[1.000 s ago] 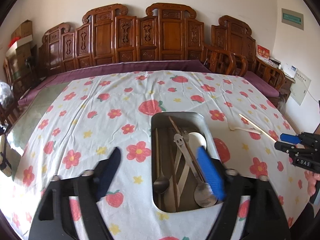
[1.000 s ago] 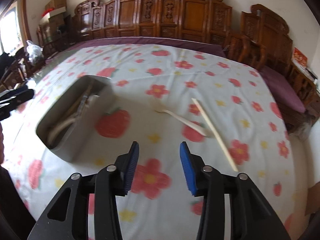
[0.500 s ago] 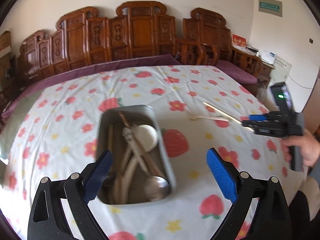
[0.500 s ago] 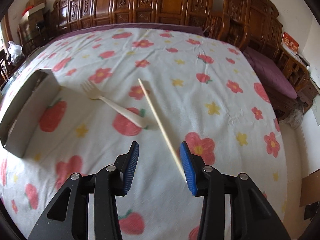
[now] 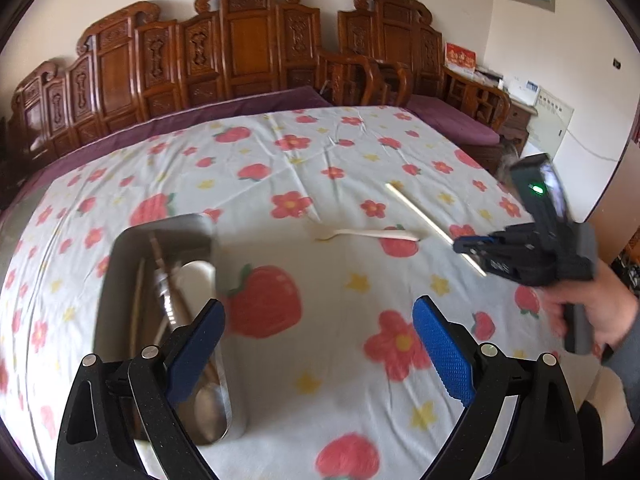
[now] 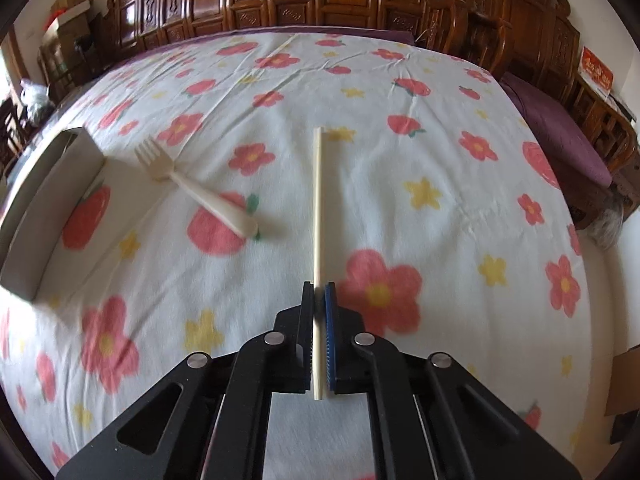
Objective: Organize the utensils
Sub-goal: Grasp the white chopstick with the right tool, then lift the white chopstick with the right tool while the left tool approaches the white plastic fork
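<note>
My right gripper (image 6: 319,300) is shut on a pale chopstick (image 6: 318,200) near its close end; the stick points away over the flowered cloth. A cream plastic fork (image 6: 196,188) lies to its left. A metal tray (image 6: 44,200) sits at the far left. In the left wrist view the tray (image 5: 120,264) holds several utensils, among them a spoon and tongs. My left gripper (image 5: 320,344) is open and empty, just right of the tray. The right gripper (image 5: 472,245) shows there on the chopstick (image 5: 416,210), with the fork (image 5: 368,234) beside it.
A white cloth with red flowers and strawberries (image 5: 320,160) covers the table. Carved wooden chairs (image 5: 248,52) line the far side. The table's right edge (image 6: 592,280) drops to the floor.
My right gripper has moved forward over the chopstick and shut on it. My left gripper has swung right, away from above the tray, and stays open.
</note>
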A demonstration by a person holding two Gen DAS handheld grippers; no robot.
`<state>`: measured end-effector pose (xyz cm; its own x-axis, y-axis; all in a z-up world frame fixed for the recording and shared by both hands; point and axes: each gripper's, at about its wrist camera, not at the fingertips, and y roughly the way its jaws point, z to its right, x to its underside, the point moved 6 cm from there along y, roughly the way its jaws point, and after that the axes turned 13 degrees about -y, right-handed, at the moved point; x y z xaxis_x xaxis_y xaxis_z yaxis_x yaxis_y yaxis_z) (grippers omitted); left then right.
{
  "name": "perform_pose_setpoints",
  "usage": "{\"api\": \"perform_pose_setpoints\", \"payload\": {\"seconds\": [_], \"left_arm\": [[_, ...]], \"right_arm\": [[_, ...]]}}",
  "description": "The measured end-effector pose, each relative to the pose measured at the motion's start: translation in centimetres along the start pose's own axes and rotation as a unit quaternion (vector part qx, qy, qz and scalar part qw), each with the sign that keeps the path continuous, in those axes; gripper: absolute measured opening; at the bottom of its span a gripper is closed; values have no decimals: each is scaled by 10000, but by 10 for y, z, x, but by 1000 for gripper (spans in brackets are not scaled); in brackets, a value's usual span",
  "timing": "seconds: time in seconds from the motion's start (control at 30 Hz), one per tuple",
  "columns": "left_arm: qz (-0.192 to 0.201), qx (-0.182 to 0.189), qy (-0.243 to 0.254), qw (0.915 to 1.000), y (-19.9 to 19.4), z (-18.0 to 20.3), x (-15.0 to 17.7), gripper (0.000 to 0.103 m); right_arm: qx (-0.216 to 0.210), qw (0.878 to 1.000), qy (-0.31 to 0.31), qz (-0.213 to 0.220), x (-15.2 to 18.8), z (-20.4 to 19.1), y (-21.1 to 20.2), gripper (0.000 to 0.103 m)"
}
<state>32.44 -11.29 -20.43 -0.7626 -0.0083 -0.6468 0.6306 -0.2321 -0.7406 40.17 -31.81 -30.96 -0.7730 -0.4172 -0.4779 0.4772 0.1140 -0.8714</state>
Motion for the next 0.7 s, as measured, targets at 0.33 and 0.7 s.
{"api": "perform_pose_setpoints", "payload": {"seconds": [0.33,0.7], "left_arm": [[-223,-181,123,9995,60,9,-50,89],[-860,-485,-305,9947,136,-13,-75,55]], "right_arm": [[-22,10000,-31,46,34,-3,-19,6],[26,9997,-11,252,40,-3,-21,6]]}}
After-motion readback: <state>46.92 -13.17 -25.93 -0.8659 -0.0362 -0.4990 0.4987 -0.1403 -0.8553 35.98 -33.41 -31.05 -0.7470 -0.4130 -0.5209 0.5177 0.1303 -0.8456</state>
